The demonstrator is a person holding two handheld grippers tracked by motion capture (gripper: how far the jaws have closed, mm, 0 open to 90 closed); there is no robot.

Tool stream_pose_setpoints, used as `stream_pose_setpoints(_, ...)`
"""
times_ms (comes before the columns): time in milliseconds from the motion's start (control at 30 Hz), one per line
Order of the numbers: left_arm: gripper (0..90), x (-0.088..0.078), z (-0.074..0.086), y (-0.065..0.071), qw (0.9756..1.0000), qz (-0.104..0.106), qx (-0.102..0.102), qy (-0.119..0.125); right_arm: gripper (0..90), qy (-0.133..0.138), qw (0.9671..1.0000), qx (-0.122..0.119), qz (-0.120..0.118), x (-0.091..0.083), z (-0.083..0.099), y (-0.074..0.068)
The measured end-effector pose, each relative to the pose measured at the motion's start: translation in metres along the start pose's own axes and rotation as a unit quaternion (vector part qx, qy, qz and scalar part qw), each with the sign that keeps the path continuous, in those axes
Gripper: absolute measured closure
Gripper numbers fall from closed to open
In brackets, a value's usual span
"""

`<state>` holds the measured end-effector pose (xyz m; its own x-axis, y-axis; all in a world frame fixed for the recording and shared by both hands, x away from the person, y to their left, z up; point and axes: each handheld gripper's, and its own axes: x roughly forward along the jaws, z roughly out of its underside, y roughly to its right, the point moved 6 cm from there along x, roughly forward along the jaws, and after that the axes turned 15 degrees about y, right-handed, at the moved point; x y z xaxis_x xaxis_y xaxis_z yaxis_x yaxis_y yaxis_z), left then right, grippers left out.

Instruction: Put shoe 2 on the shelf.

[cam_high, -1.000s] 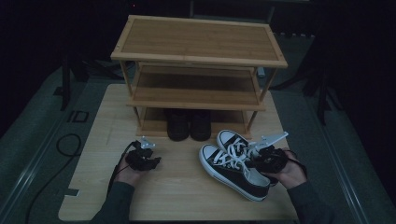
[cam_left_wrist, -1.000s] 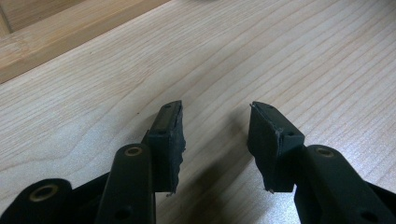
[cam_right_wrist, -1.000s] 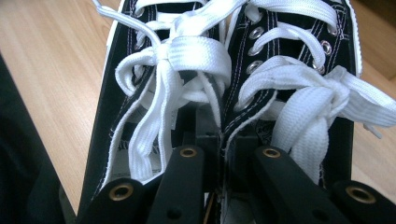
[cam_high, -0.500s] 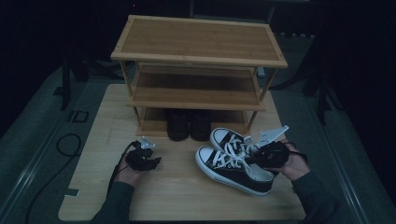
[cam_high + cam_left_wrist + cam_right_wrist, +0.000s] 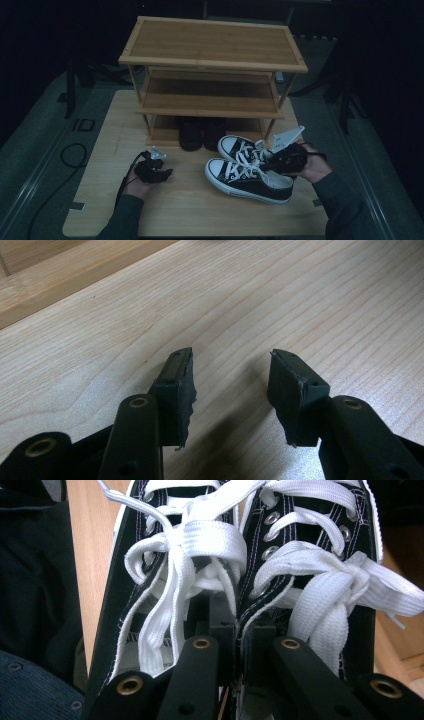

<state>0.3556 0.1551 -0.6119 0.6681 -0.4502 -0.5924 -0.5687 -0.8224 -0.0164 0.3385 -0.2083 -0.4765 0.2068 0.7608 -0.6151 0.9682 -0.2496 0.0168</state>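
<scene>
My right gripper point(image 5: 239, 630) pinches the inner collars of both sneakers point(image 5: 250, 167) together, one jaw inside each shoe, holding the pair side by side just in front of the rack point(image 5: 212, 75), toes pointing left. My left gripper point(image 5: 231, 385) rests low over the bare table point(image 5: 185, 210), well apart from the shoes; its jaws stand spread, just been opening, nothing between them.

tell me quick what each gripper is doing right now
left gripper: open, empty, jaws just been opening
right gripper: shut on the pair of black canvas sneakers with white laces
</scene>
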Motion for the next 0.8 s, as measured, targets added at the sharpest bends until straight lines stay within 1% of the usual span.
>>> stream_pose_setpoints(100,53.6,0.0,0.0,0.0,1.0,0.001,0.0,0.0,85.9,0.003,1.0,0.002,-0.007,-0.002,-0.006,0.003)
stream_pose_setpoints(233,53.5,0.0,0.0,0.0,1.0,0.0,0.0,0.0,85.9,0.01,0.9998,-0.006,-0.015,-0.002,-0.015,0.003)
stream_pose_setpoints(433,53.1,0.0,0.0,0.0,1.0,0.001,0.0,0.0,85.9,0.007,0.9995,-0.02,-0.022,-0.001,-0.026,0.004)
stream_pose_setpoints(600,52.9,0.0,0.0,0.0,1.0,0.001,0.0,0.0,85.9,0.007,0.9994,-0.025,-0.024,0.0,-0.035,0.005)
stream_pose_setpoints(700,52.8,0.0,0.0,0.0,1.0,0.001,0.0,0.001,85.9,0.005,0.9992,-0.024,-0.033,0.001,-0.04,0.006)
stream_pose_setpoints(800,52.7,0.0,0.0,0.0,1.0,0.001,0.0,0.001,85.9,0.005,0.9988,-0.03,-0.038,0.003,-0.046,0.006)
